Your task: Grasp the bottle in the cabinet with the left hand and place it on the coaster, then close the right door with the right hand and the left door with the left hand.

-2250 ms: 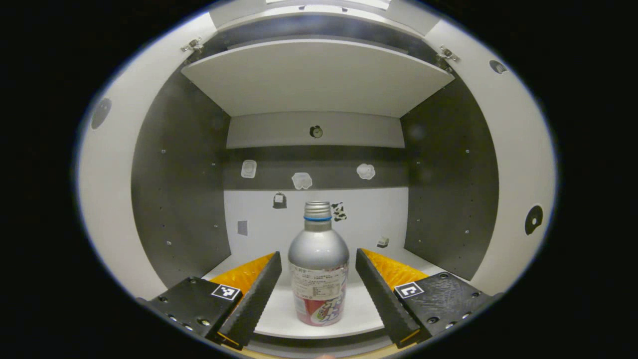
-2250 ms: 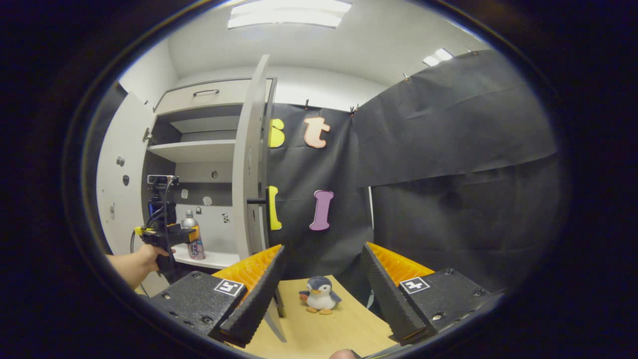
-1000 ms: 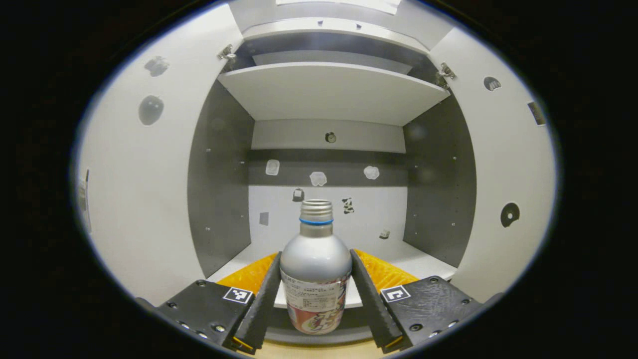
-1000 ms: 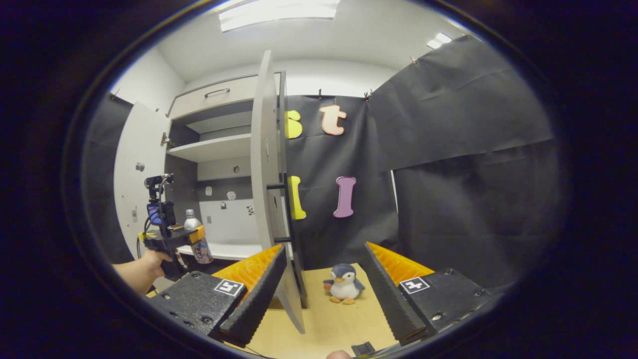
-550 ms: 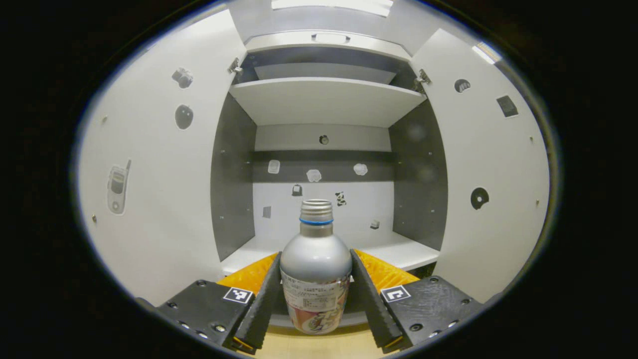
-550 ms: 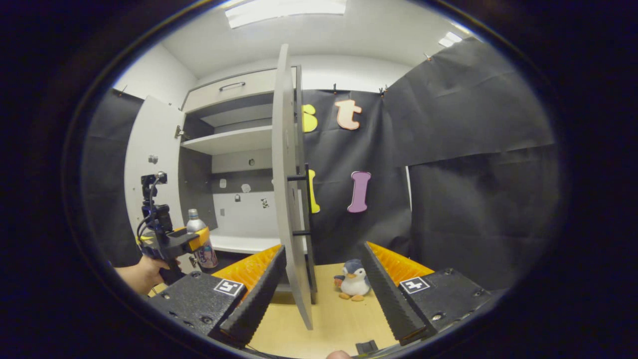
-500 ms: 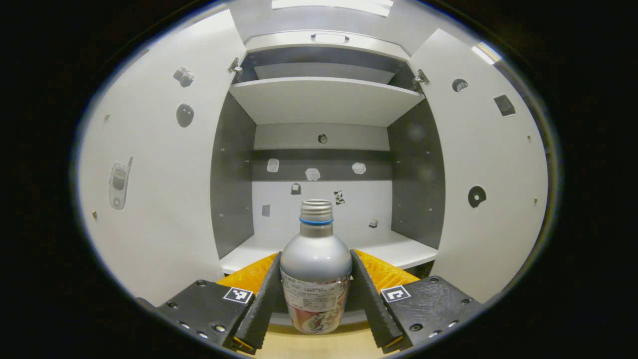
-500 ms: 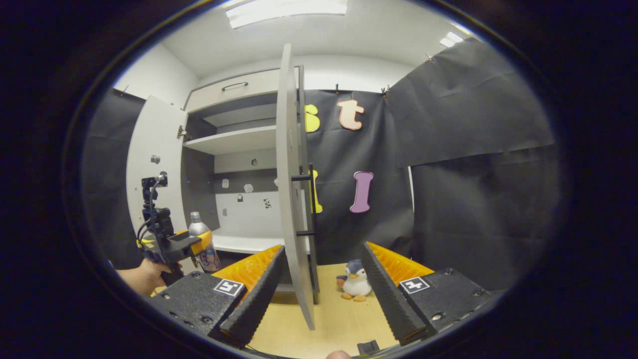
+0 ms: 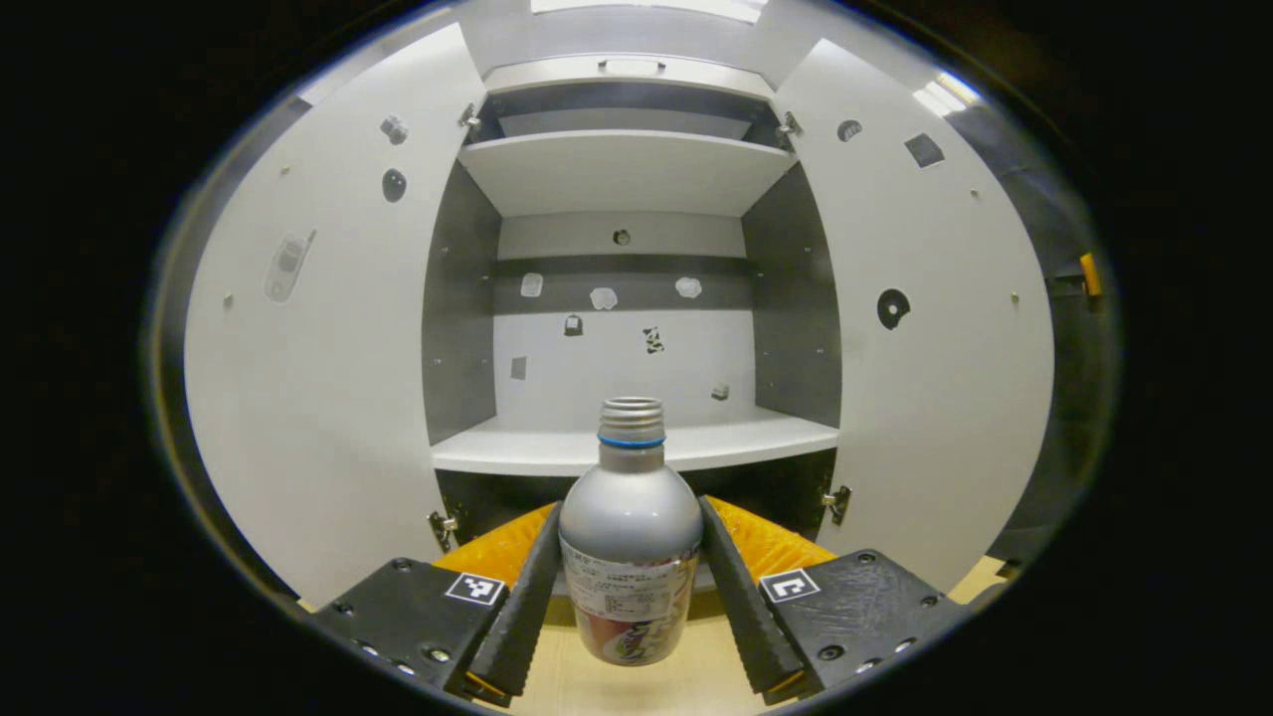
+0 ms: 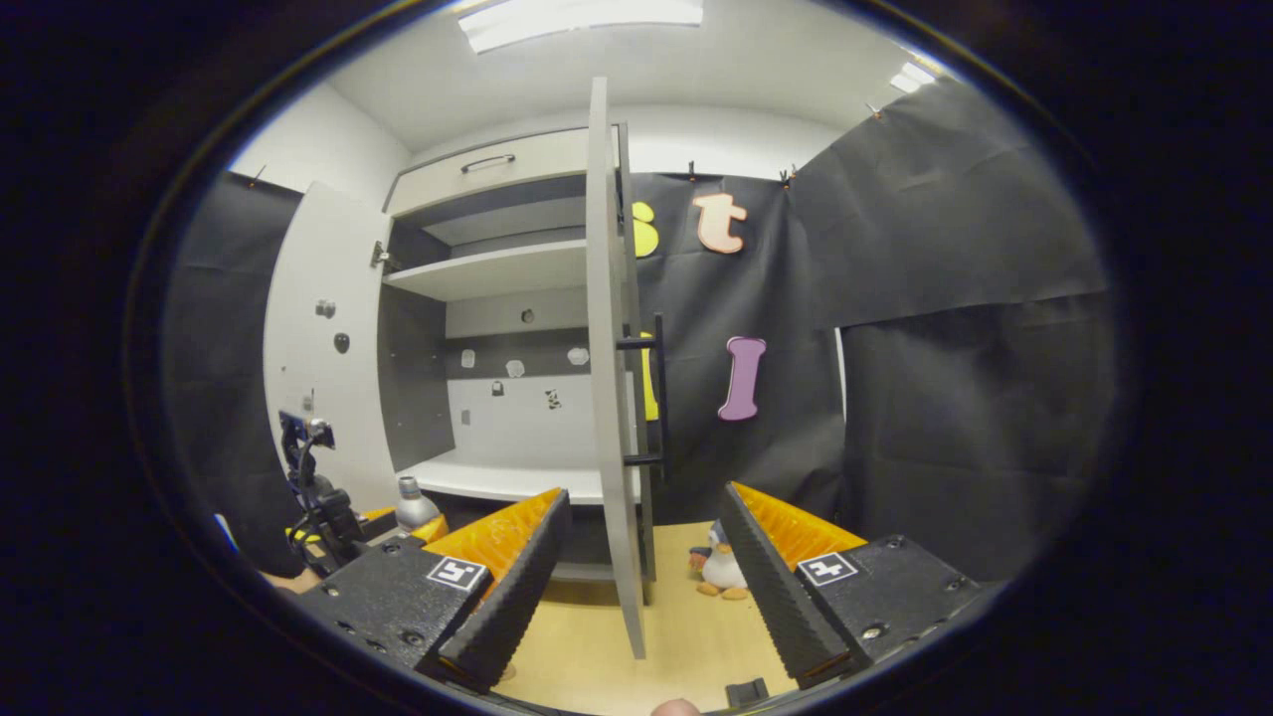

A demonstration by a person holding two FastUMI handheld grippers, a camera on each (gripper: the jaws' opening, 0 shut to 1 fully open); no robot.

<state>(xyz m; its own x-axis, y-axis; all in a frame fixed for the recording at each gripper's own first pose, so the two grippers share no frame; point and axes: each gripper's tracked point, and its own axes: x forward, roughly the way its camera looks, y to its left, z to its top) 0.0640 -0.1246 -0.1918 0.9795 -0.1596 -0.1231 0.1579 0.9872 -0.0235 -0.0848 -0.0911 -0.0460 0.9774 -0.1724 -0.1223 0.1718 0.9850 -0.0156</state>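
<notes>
Your left gripper (image 9: 629,572) is closed tight on the bottle (image 9: 627,542), one finger pressed to each side of its silver body, the bottle upright between them with its threaded neck and blue ring rising above the fingertips. The label on the lower half carries print too small to make out. Under the bottle's base you have pale wooden table (image 9: 656,686); ahead of the gripper and a little above it stands the cabinet (image 9: 627,298), the bottle held clear of the white lower shelf (image 9: 736,443). The left door (image 9: 318,328) and the right door (image 9: 935,328) stand wide open to either side of your fingers.

Your right gripper (image 10: 641,567) is spread wide and holds nothing. The right door (image 10: 607,378), seen edge-on, stands just ahead of its two fingers, its dark handle (image 10: 651,398) on the far face; whether either finger touches the door cannot be told. A toy penguin (image 10: 718,569) sits on the table beyond the door. Off to the left of this gripper, low down, the left gripper (image 10: 398,522) holds the bottle (image 10: 413,505) in front of the cabinet.
</notes>
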